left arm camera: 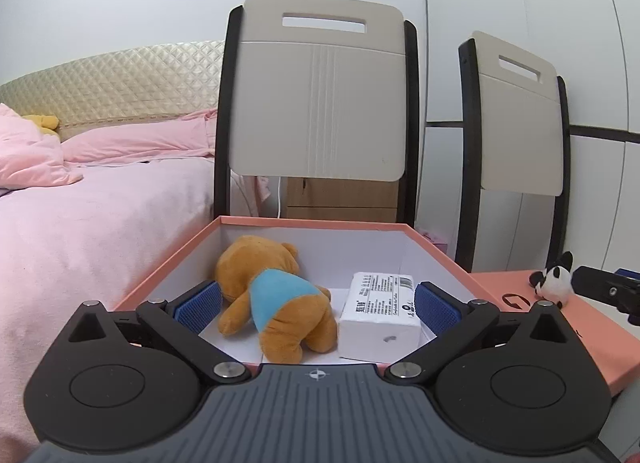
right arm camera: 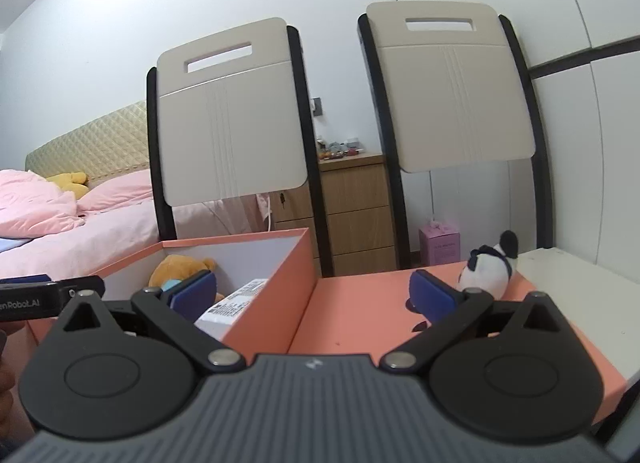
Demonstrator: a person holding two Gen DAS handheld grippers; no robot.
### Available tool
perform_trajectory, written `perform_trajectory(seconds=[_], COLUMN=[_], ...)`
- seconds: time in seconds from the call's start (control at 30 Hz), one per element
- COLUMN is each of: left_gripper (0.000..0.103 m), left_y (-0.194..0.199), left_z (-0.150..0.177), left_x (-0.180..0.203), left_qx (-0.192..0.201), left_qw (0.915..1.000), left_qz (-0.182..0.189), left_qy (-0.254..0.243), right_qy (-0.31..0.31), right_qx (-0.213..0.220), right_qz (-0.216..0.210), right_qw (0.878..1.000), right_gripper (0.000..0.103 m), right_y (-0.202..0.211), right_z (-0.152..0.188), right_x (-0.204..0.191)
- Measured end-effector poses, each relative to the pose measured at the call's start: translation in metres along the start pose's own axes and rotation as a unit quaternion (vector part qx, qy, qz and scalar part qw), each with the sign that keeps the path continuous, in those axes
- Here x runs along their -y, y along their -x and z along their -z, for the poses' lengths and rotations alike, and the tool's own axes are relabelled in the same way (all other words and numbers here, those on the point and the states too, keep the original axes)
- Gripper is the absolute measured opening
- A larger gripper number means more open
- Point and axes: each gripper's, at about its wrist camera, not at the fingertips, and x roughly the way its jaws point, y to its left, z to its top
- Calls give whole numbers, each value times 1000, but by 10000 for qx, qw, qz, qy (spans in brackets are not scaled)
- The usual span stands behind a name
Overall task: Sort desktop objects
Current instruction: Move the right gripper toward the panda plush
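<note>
An open salmon box (left arm camera: pixel 172 259) with a white inside holds a brown teddy bear (left arm camera: pixel 276 299) in a blue shirt, face down, and a white tissue pack (left arm camera: pixel 380 315) beside it. My left gripper (left arm camera: pixel 318 303) is open and empty just above the box's near edge. A small panda plush (right arm camera: pixel 490 269) sits on the flat salmon lid (right arm camera: pixel 360 311) right of the box (right arm camera: pixel 276 299). My right gripper (right arm camera: pixel 312 293) is open and empty above the lid, the panda just beyond its right finger. The panda also shows in the left wrist view (left arm camera: pixel 554 281).
Two beige chair backs (right arm camera: pixel 452 83) stand behind the table. A bed with pink bedding (left arm camera: pixel 92 215) lies to the left. A wooden drawer unit (right arm camera: pixel 356 207) and a pink carton (right arm camera: pixel 440 245) stand behind. The white tabletop (right arm camera: pixel 580 287) lies right of the lid.
</note>
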Motion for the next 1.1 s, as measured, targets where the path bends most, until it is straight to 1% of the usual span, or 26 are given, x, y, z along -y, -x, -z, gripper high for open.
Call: perform_trajectory(seconds=[0.03,0.07,0.13,0.2,0.33,0.43,0.53,0.63,0.73,0.87,1.0,1.1], left_gripper=[103,103,103,103,103,103,103,103,103,103,103,103], left_y=[2,4,9,9,10,11,11,8,7,4,3,2], left_z=[1,3,5,6,6,6,6,6,5,4,3,2], left_x=[0,0,2,3,4,7,10,10,7,5,4,5], left_qx=[119,330,687,768,736,721,689,610,517,359,247,158], left_qw=[9999,9994,9974,9968,9972,9974,9975,9980,9985,9993,9995,9996], left_qz=[3,-44,-236,-238,-52,36,43,19,22,38,132,168], left_qy=[15,45,31,11,81,-53,-159,-192,-150,-127,-123,-162], right_qy=[9,9,8,-6,-36,-33,-109,-272,-429,-378,-450,-385], right_qx=[14,36,84,158,308,345,170,-254,-505,-673,-609,-613], right_qz=[-19,-32,-57,-64,-76,-106,-165,-125,-125,-102,-86,-2], right_qw=[10000,10000,9999,9999,9995,9993,9997,9992,9977,9970,9971,9974], right_gripper=[103,103,103,103,103,103,103,103,103,103,103,103], right_y=[-1,-1,0,2,6,8,7,1,-2,-3,0,2], right_z=[1,1,1,1,2,2,1,-3,-5,-5,-7,-9], right_x=[0,0,1,1,1,0,1,3,5,4,7,8])
